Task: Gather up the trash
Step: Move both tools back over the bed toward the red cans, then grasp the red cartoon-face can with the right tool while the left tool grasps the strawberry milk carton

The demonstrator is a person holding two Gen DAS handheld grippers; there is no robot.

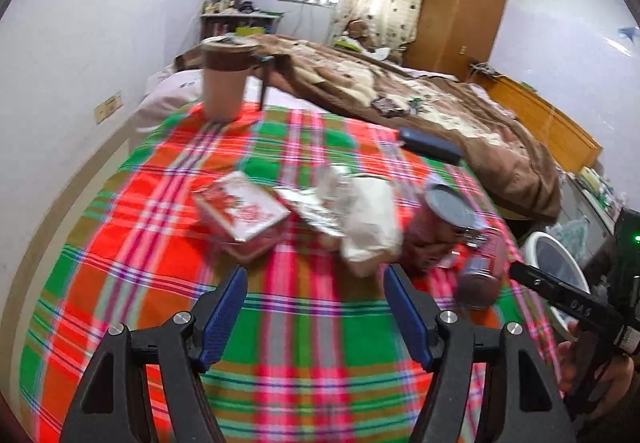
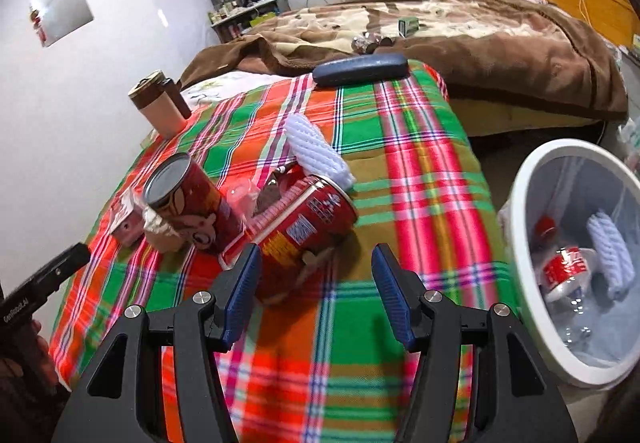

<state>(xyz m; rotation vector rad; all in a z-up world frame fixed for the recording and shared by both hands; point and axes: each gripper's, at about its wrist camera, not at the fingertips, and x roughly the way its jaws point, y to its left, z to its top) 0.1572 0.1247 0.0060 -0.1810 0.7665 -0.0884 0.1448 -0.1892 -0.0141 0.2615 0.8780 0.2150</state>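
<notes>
Trash lies on a plaid cloth (image 1: 280, 343). In the left wrist view I see a red and white carton (image 1: 244, 215), crumpled foil and paper (image 1: 360, 219), an upright red can (image 1: 444, 227) and a lying can (image 1: 484, 267). My left gripper (image 1: 316, 279) is open and empty, just short of the paper. In the right wrist view the lying can (image 2: 308, 227) is just ahead of my open, empty right gripper (image 2: 316, 259), with the upright can (image 2: 188, 203) and a white foam net (image 2: 316, 151) behind. A white bin (image 2: 532, 275) at the right holds a bottle and a foam net.
A tan cup (image 1: 224, 79) stands at the far edge of the cloth, and it also shows in the right wrist view (image 2: 158, 109). A dark case (image 2: 360, 69) lies at the back. A brown blanket (image 2: 480, 39) covers the bed beyond. The white wall (image 1: 80, 63) is at the left.
</notes>
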